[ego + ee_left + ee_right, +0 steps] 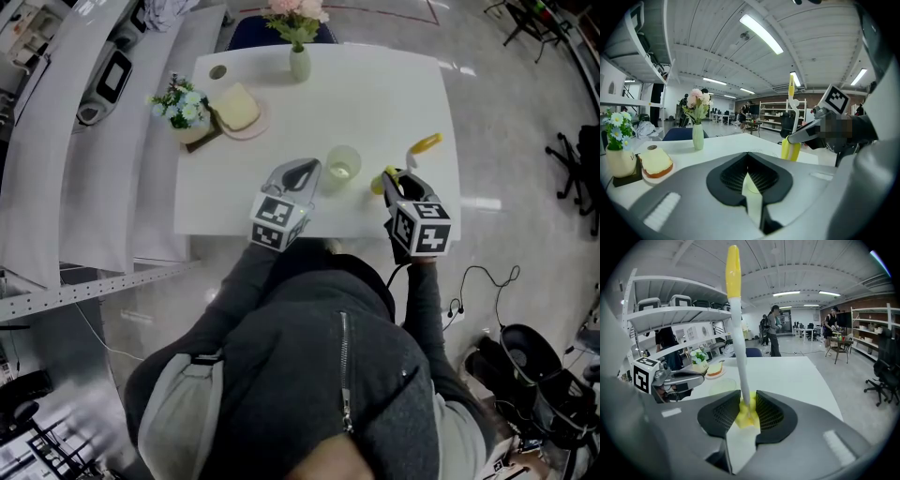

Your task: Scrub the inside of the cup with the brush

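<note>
While my left claw (307,172) pinches the cup (343,165) by its rim, it lies just left of my right claw (394,180), clenched on the brush (426,142).

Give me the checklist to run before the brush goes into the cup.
1. Brush gripped: ok. The right gripper is shut on it just above its yellow head.
2. Scrubbing end down: ok. The shaft stands upright and the head hangs below.
3. Cup upright: ok.
4. Cup braced: cannot tell. The left gripper is shut at the cup's rim, but a hold is unclear.
5. Head over the cup's mouth: not ok. It hangs beside the cup.
6. Path clear: ok. The vase and plate sit far back.
</note>
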